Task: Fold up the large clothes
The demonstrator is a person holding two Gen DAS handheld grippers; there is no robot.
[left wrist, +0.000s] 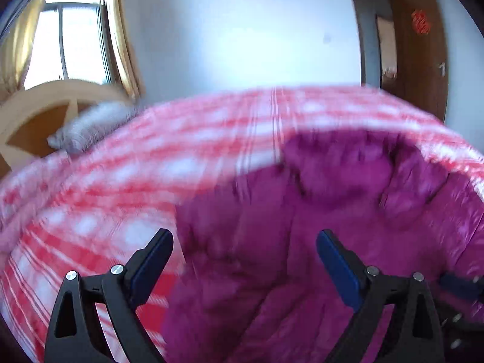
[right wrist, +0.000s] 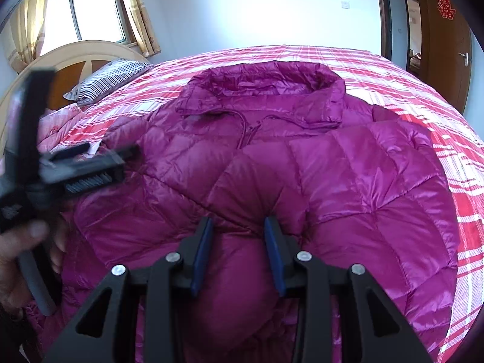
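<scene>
Magenta quilted down jacket, glossy and puffy, diamond-stitched, spread front-up across the bed, hood toward the far side. Sleeve folded in over the front, fat and rounded, pinched between the blue pads of the right tongs; jaws partly closed on that bulge of padded fabric. Left tongs spread wide above the jacket's left edge, nothing between the blue-faced fingers, no contact with the cloth discernible in the blurred left wrist view. Same left tongs also caught blurred at the left of the right wrist view, gripped in a bare hand. Beneath, a red-and-white plaid bedspread, flat woven. Farther off, a striped pillow against a curved cream-and-wood headboard, yellow curtains at a window, brown wooden door bearing a red paper ornament.
</scene>
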